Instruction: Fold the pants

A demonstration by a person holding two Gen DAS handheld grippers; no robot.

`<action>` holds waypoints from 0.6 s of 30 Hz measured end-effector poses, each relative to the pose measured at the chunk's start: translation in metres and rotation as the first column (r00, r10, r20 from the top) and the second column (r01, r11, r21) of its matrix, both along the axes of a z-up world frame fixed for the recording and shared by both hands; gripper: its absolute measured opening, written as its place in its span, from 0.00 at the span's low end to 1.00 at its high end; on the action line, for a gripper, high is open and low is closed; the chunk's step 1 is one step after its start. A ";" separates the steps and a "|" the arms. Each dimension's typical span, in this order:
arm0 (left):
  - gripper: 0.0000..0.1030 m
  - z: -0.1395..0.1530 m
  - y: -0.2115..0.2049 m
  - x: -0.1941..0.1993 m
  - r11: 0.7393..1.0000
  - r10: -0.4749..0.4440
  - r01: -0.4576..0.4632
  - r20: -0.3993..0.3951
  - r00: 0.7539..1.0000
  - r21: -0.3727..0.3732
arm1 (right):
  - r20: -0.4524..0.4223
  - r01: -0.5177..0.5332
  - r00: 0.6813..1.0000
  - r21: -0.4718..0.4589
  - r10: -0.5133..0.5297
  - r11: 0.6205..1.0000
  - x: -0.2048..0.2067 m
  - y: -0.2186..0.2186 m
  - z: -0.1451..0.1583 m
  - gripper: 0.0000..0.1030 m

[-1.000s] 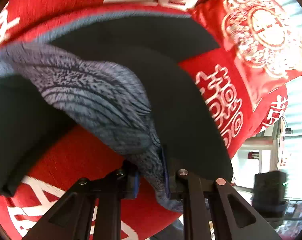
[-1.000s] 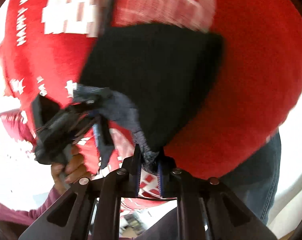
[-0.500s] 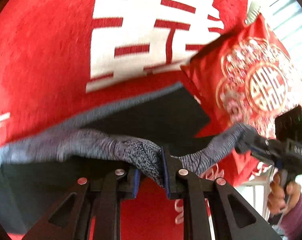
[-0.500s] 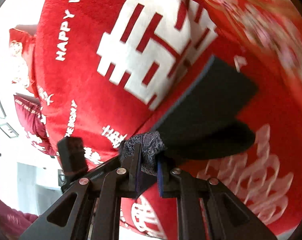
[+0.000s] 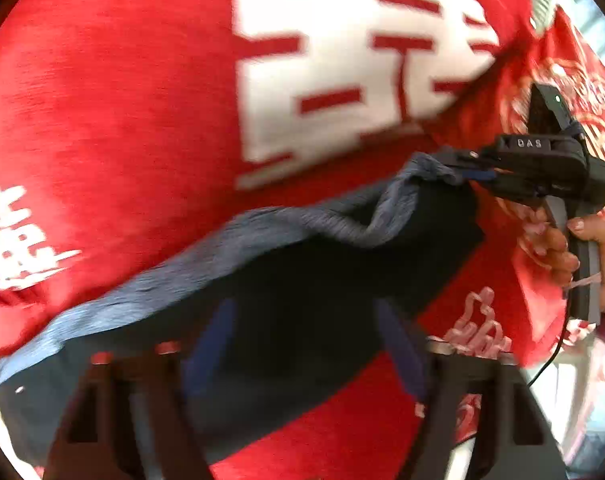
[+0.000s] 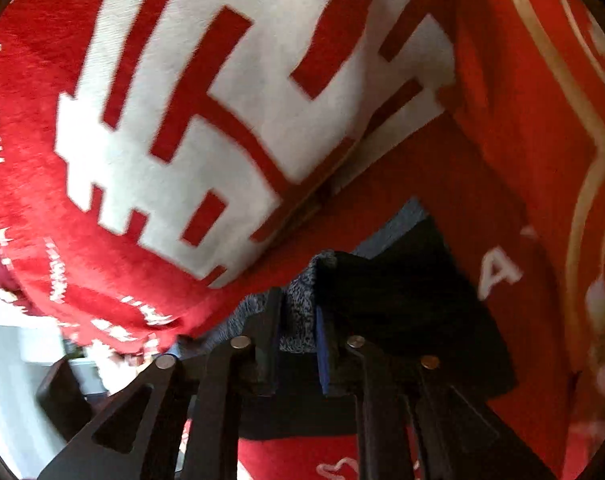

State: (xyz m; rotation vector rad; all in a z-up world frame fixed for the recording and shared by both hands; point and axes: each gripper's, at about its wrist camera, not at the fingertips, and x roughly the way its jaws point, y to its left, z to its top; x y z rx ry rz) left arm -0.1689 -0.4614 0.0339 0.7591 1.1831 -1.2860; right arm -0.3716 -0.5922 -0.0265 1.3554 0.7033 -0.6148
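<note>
Red plush bedding [image 5: 114,128] printed with big white characters fills both views, and the dark pants [image 5: 310,312] lie spread across it. Nearest in the left wrist view, the left gripper [image 5: 306,344] hangs over the dark cloth with its fingers [image 5: 214,332] wide apart and opening, nothing pressed between them. Farther off to the right, the right gripper [image 5: 478,172], in a person's hand [image 5: 582,256], has the grey waistband [image 5: 386,204] at its tips. Its own view shows that band bunched between fingers [image 6: 320,344] that are opening, pads seemingly loosening. Beyond lies a red cushion [image 6: 542,92]. The pants look light, soft and floppy, not slippery; the thicker waistband or a hem corner should give the firmest hold.
</note>
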 end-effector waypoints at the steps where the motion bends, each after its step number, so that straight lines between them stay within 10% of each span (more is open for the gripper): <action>1: 0.75 0.001 0.006 0.007 1.000 0.025 -0.025 0.034 0.999 0.001 | -0.031 -0.007 1.000 -0.024 0.006 1.000 0.000 -0.003 0.002 0.32; 3: 0.75 -0.006 0.014 0.022 0.994 0.101 -0.103 0.093 0.991 0.022 | -0.088 -0.035 0.996 -0.102 0.026 0.994 0.002 -0.002 0.017 0.65; 4: 0.75 -0.014 0.020 0.031 0.987 0.149 -0.155 0.115 0.982 0.038 | -0.104 -0.046 0.994 -0.150 0.030 0.988 0.001 0.003 0.027 0.66; 11: 0.75 -0.084 0.056 0.081 0.889 0.392 -0.418 0.163 0.905 0.187 | -0.121 0.050 0.991 -0.096 -0.062 0.994 -0.044 0.058 0.010 0.58; 18: 0.75 -0.103 0.063 0.077 0.889 0.390 -0.419 0.174 0.904 0.185 | -0.070 0.167 0.984 0.025 -0.165 0.986 -0.057 0.047 -0.041 0.39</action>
